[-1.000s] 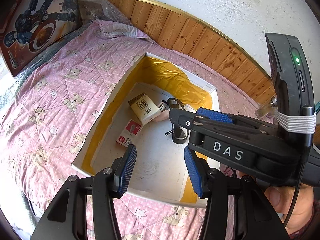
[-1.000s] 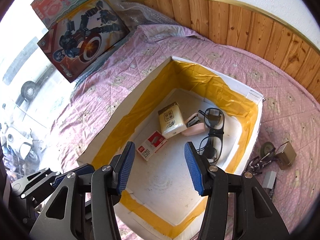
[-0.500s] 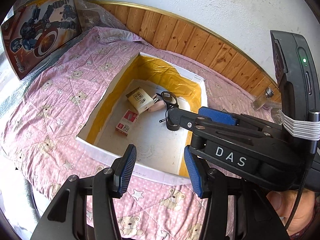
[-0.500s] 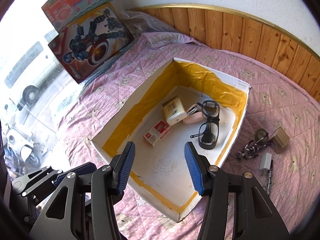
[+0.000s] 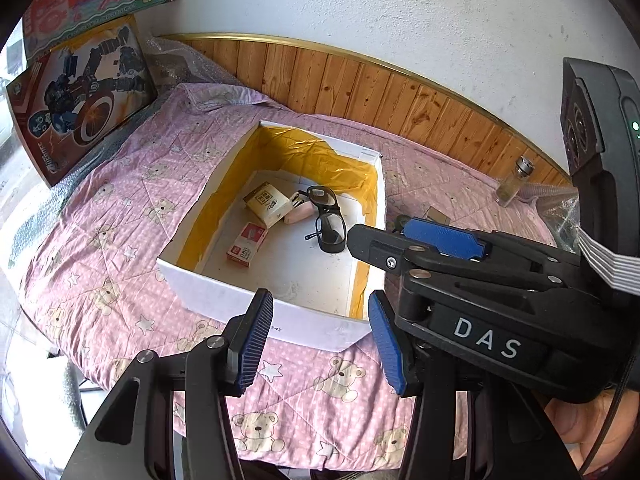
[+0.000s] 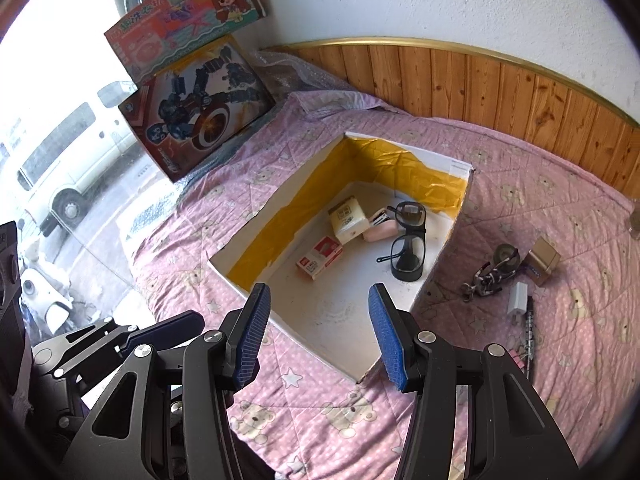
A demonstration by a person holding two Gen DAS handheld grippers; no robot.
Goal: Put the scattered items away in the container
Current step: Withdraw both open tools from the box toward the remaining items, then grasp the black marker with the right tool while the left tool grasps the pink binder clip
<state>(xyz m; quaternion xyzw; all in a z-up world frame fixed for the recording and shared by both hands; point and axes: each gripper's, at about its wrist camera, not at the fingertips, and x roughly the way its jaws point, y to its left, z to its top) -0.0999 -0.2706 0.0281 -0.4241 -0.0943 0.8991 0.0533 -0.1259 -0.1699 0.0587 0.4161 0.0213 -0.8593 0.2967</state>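
Both grippers, left [image 5: 320, 336] and right [image 6: 320, 336], gaping empty, have backed away from box [image 6: 256, 220].

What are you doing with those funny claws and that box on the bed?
A person is tidying small things into the white box with yellow tape inside. Both claws, the left gripper and the right gripper, are open and holding nothing, hovering near the front of the box. The glasses, a red packet, a cream packet and a pink case are already inside. A keyring bundle, a small brown box and a white plug lie on the pink quilt.
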